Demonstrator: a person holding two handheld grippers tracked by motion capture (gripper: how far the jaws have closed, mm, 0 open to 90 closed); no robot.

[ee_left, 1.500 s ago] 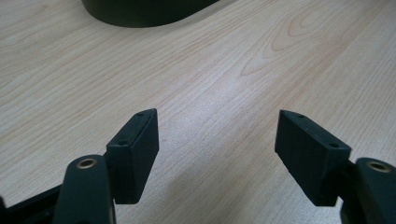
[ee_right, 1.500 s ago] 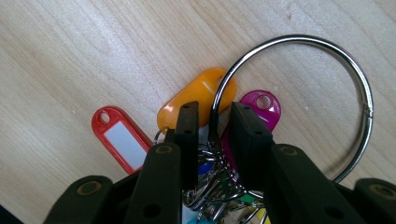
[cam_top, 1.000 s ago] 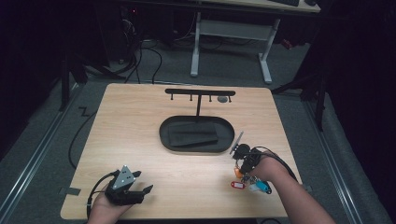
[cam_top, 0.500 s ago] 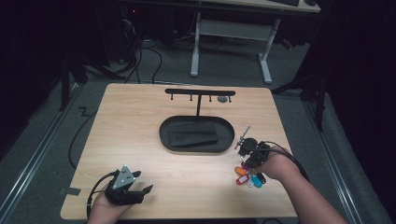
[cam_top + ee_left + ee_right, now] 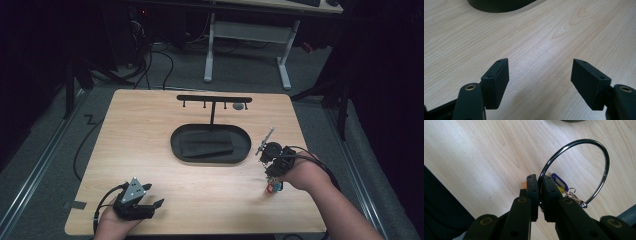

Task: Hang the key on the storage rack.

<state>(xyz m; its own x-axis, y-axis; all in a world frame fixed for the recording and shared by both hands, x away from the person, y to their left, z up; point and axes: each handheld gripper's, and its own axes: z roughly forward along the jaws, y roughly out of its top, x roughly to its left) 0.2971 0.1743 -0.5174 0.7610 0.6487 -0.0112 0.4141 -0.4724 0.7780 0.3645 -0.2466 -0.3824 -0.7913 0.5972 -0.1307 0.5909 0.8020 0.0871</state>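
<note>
My right gripper [image 5: 270, 173] [image 5: 540, 180] is shut on a large metal key ring [image 5: 599, 149], its pads pinching the wire of the loop. Several coloured key tags [image 5: 273, 187] hang from the ring above the table's right front; a blue tag [image 5: 560, 182] and small split rings dangle beside the jaws. My left gripper [image 5: 151, 203] [image 5: 540, 75] rests at the front left of the wooden table [image 5: 140, 130], open, with bare wood between its pads.
A black oval tray [image 5: 176, 143] lies mid-table with a flat dark piece in it. Behind it stands a black T-shaped hook rack [image 5: 214, 98] with a small grey item [image 5: 239, 106] on one hook. A desk frame stands beyond the table.
My right hand has risen and lifted the key ring, so the tags that lay on the wood now hang under the gripper. The left gripper has stayed put.
</note>
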